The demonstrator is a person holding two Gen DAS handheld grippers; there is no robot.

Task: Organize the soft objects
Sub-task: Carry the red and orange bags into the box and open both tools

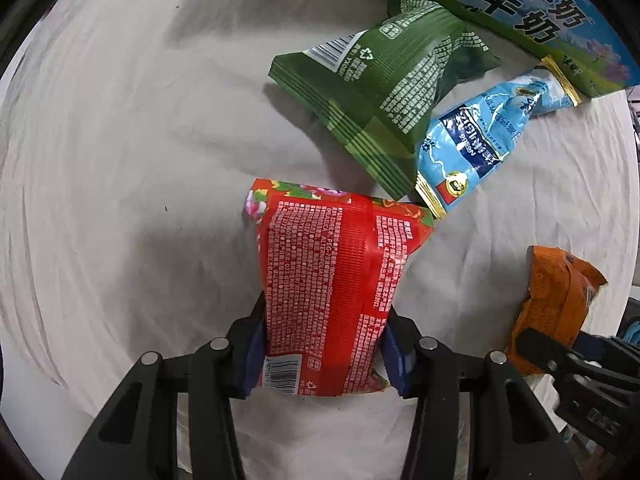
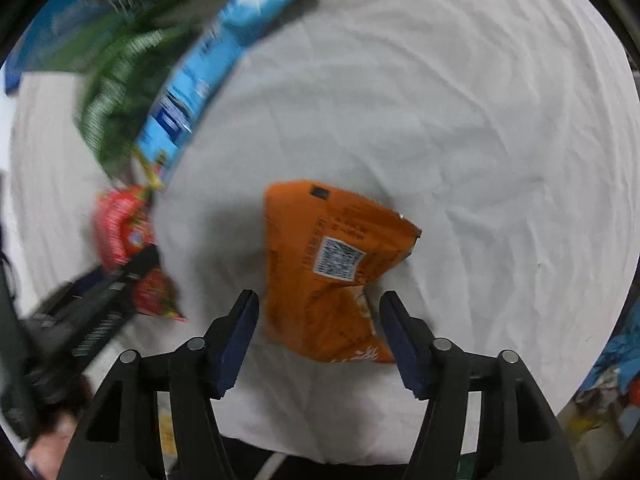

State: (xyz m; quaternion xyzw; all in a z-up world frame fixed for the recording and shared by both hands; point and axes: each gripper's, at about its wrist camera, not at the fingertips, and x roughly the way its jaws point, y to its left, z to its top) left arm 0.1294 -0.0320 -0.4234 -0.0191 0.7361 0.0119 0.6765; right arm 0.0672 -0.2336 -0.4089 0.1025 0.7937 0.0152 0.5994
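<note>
A red flowered snack packet (image 1: 328, 280) lies on the white cloth between the fingers of my left gripper (image 1: 324, 320), which is closed on its near end. An orange packet (image 2: 328, 268) lies between the open jaws of my right gripper (image 2: 318, 312), with gaps on both sides. The orange packet (image 1: 560, 296) also shows at the right in the left wrist view, with the right gripper (image 1: 532, 344) around it. The red packet (image 2: 124, 232) shows at the left in the right wrist view.
A green packet (image 1: 380, 92) and a light blue packet (image 1: 476, 140) lie beyond the red one. A blue-green milk carton box (image 1: 480, 0) stands at the back. White wrinkled cloth (image 1: 120, 160) covers the table; its edge (image 2: 280, 452) runs close below the right gripper.
</note>
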